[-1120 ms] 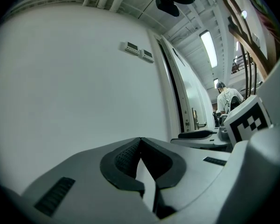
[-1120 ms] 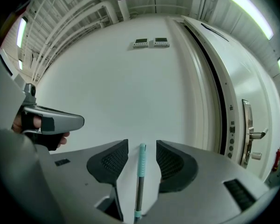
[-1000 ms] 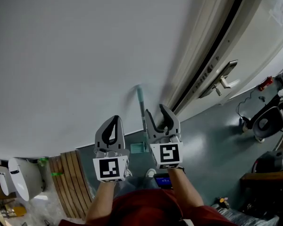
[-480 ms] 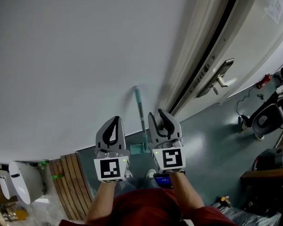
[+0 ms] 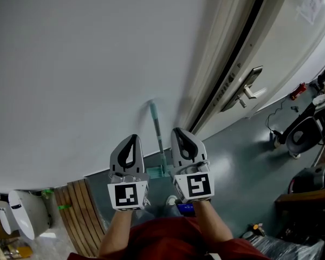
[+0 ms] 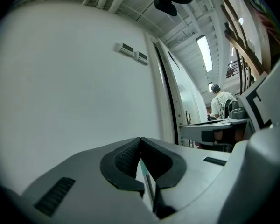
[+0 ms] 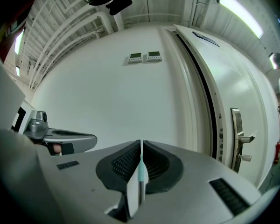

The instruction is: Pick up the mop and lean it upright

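Mop: teal handle leans upright on the white wall, between the two tools and touching neither.
Left hand-held gripper: jaws together, empty.
Right hand-held gripper: jaws have just been closing, nothing between them.
Door handle: metal, at right.
Wooden slats: lower left, on the floor.

White wall fills most of the head view; two small control panels sit high on it. White door at right, with a dark seal and a metal lever handle. Floor grey-green, glossy. Wooden slats at lower left. Ceiling strip light is on.
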